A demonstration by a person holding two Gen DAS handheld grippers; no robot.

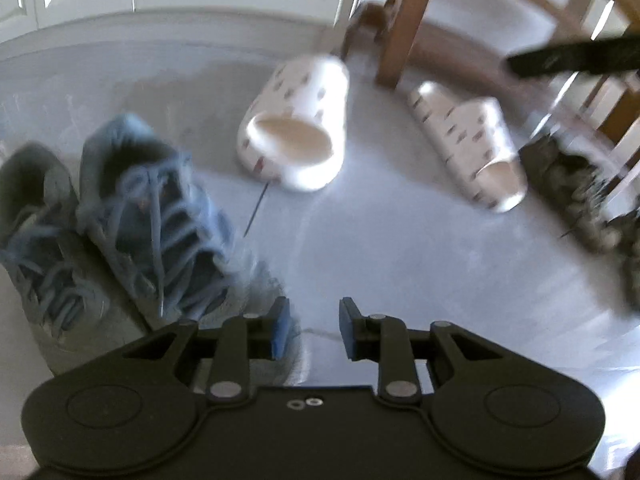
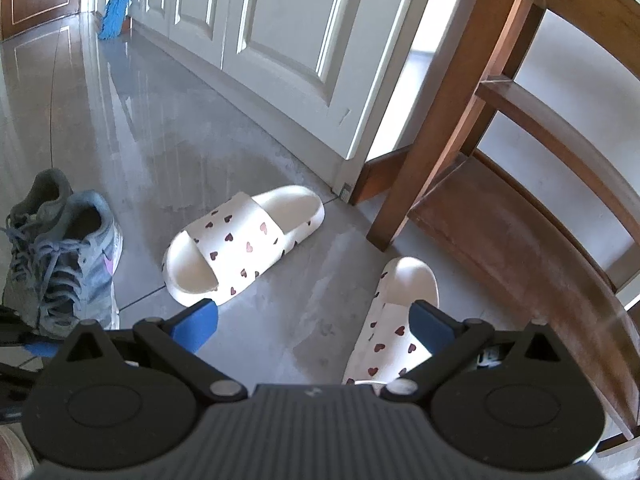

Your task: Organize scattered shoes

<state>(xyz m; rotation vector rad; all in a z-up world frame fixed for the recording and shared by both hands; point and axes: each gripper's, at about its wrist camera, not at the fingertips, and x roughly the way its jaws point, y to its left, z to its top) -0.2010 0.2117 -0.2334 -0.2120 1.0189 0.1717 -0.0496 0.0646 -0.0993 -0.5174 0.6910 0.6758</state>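
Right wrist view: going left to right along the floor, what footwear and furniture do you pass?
Blue-grey sneakers → white heart-print slide lying in the open → second heart-print slide beside the chair → wooden chair.

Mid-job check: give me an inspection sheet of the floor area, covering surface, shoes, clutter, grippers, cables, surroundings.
Surface: glossy grey tile floor, dull patches, strong glare.
Job's things: two white heart-print slides, far slide lying at an angle, near slide beside the chair leg; they lie apart. Blue-grey sneakers side by side at left. Dark shoes at right, blurred.
Clutter: blue mop head leaning by the doors.
Grippers: left gripper open, holding nothing; right gripper open, above the near slide.
Cables: nothing seen.
Surroundings: white panelled doors, wooden chair frame.
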